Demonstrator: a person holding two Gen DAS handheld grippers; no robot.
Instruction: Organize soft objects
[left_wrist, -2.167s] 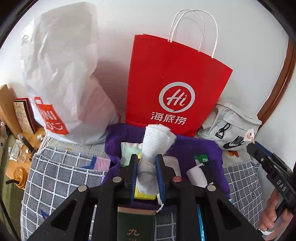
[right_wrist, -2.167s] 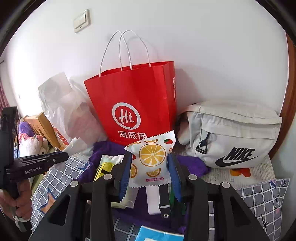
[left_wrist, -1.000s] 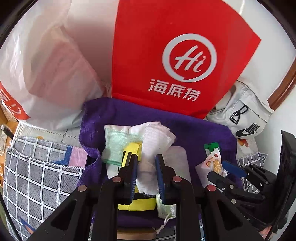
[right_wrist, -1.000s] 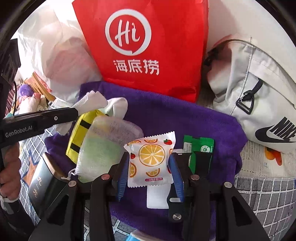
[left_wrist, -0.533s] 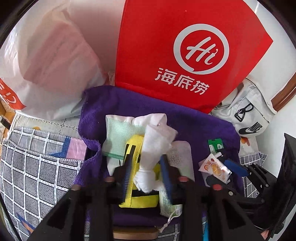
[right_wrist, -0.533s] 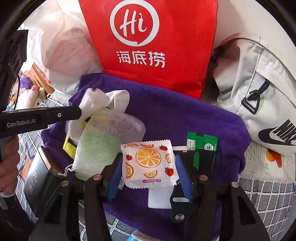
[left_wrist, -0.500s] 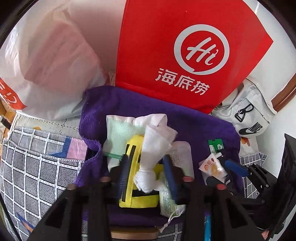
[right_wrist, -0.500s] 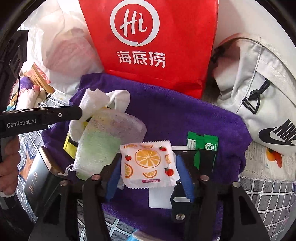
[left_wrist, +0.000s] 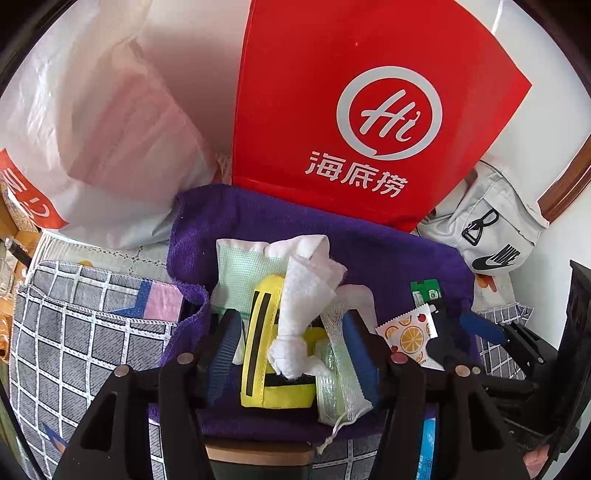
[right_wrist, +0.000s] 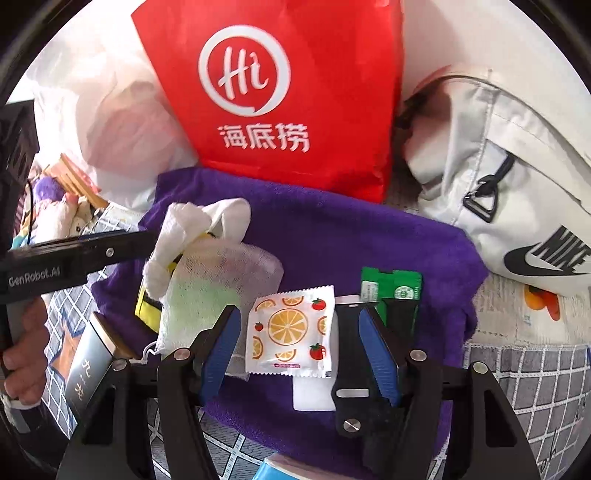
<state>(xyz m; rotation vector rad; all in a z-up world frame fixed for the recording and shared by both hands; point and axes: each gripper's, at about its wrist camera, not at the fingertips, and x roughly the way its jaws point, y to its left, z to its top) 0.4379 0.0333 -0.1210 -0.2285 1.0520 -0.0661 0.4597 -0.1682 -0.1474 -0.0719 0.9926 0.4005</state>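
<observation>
A purple towel (left_wrist: 369, 251) lies spread out with the soft things on it. My left gripper (left_wrist: 291, 332) hovers over a knotted white cloth (left_wrist: 306, 295) that rests on a yellow pouch (left_wrist: 266, 369). Its jaws are opening and the pads stand clear of the cloth on both sides. A green mesh bag (left_wrist: 240, 269) lies beneath. My right gripper (right_wrist: 297, 325) is over an orange-print sachet (right_wrist: 290, 328) lying flat on the towel (right_wrist: 351, 240). Its jaws are opening too, with gaps beside the sachet. A green packet (right_wrist: 391, 288) lies to the right.
A red paper bag (left_wrist: 369, 110) stands behind the towel, with a white plastic bag (left_wrist: 92, 129) to its left and a grey Nike bag (right_wrist: 517, 184) to its right. A checked cloth (left_wrist: 74, 350) covers the surface. A book (right_wrist: 88, 369) lies at the front left.
Both grippers came down to the towel and their jaws widened. The white cloth and the orange sachet were let go and now lie on the pile and the towel.
</observation>
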